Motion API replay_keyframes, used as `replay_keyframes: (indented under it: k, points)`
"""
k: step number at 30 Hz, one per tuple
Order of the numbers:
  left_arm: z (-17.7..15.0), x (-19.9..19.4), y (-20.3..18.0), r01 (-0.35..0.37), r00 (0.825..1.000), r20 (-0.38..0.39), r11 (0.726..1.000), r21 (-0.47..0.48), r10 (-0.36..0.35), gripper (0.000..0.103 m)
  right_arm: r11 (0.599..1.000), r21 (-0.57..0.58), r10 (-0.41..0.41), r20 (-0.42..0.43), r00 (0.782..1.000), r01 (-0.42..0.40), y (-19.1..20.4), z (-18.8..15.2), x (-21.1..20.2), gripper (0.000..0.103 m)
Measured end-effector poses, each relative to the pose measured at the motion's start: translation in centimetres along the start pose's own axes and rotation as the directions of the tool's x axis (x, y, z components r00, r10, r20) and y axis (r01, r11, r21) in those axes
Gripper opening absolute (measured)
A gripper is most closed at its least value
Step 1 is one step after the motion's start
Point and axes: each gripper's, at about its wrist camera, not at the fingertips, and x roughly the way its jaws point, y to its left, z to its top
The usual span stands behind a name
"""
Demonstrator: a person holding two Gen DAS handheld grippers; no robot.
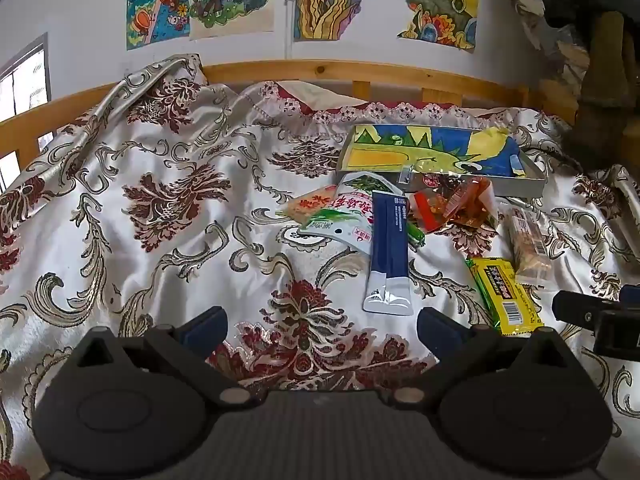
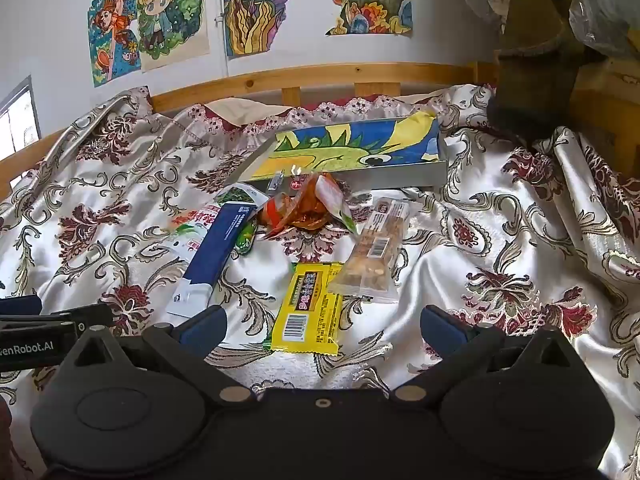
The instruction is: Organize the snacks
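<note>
Several snack packets lie on a patterned satin cloth. A dark blue packet (image 1: 390, 252) (image 2: 216, 250) overlaps a white and green pouch (image 1: 346, 216) (image 2: 188, 236). A red-orange wrapper (image 1: 460, 204) (image 2: 308, 208) sits near a shallow painted box (image 1: 440, 156) (image 2: 352, 152). A yellow packet (image 1: 504, 294) (image 2: 310, 308) and a clear cracker pack (image 1: 528, 244) (image 2: 376, 248) lie to the right. My left gripper (image 1: 322, 330) is open, short of the blue packet. My right gripper (image 2: 324, 330) is open, its fingers on either side of the yellow packet's near end.
A wooden bed rail (image 1: 360, 76) (image 2: 320, 76) runs behind the cloth under a wall with drawings. Dark clutter (image 2: 560, 40) stands at the far right. The other gripper shows at each frame's edge (image 1: 600, 316) (image 2: 48, 328).
</note>
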Motion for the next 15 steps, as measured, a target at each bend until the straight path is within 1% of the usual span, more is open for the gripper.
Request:
replay_keyframes:
  k: [15]
  points:
    - [-0.13, 0.0, -0.1, -0.001, 1.0, 0.002, 1.0, 0.01, 0.001, 0.103, 1.0, 0.002, 0.0, -0.003, 1.0, 0.0, -0.02, -0.04, 0.05, 0.102]
